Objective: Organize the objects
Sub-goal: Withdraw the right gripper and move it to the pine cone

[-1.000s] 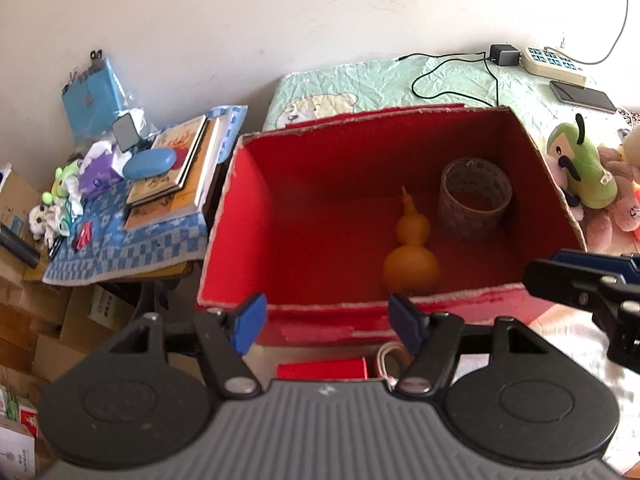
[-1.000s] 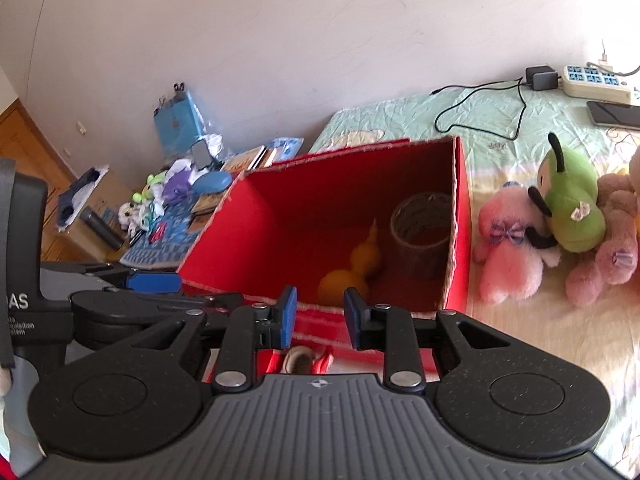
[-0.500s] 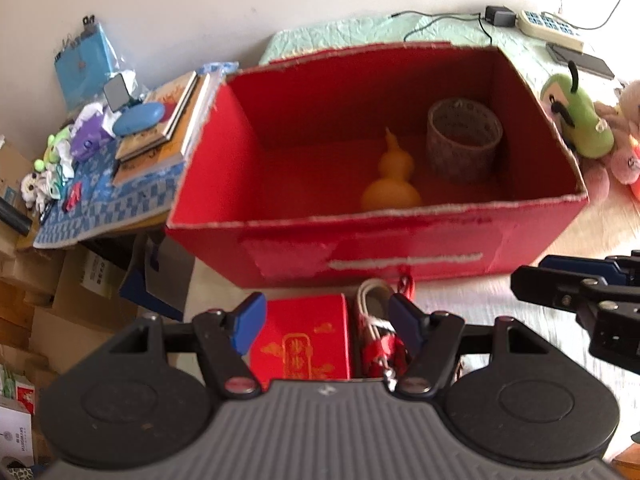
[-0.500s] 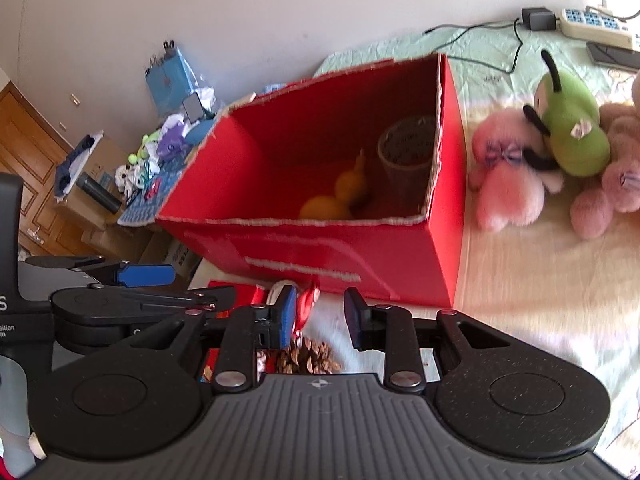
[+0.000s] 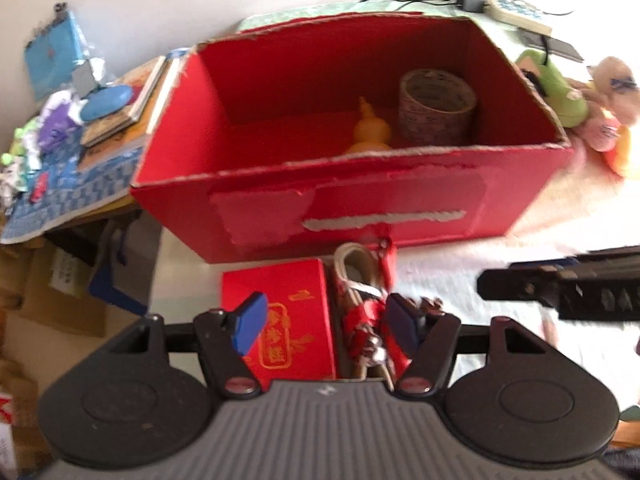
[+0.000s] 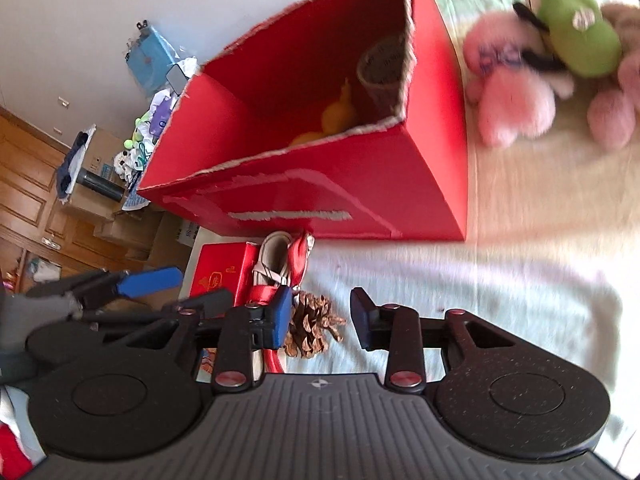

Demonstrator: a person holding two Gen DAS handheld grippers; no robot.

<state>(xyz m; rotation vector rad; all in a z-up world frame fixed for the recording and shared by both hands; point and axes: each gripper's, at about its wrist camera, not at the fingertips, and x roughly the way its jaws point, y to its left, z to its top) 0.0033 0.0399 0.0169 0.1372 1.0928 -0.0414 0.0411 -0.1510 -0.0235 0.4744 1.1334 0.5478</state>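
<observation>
1. Clutter fills the far left of the left wrist view: a side table (image 5: 76, 196) with a blue checked cloth carries books (image 5: 120, 120), a blue case (image 5: 106, 100) and small toys.
2. The left gripper (image 5: 324, 322) points forward and slightly down at the bed, its jaws spread wide and holding nothing.
3. Between and just below those blue fingertips (image 5: 250, 322) lie a small red gift box (image 5: 288, 300) with gold print and, beside it on the right, a red knotted ornament with a cream cord loop (image 5: 366, 292).
4. Behind them stands a big open red box (image 5: 360, 208), its near wall touching or almost touching the cord loop.
5. Inside the big box, a yellow gourd (image 5: 370, 130) stands upright near the middle, and a roll of tape (image 5: 436, 108) sits just to its right.
6. The right gripper (image 6: 320, 318) is level with the left one and tilted, so its view leans; its jaws are moderately apart and empty.
7. A pine cone (image 6: 314, 326) lies on the pale sheet between its fingertips, nearer the left one; whether it is touched is unclear.
8. Right of the big box, a green plush toy (image 6: 576, 36) and pink plush toys (image 6: 516, 100) lie together on the bed.
</observation>
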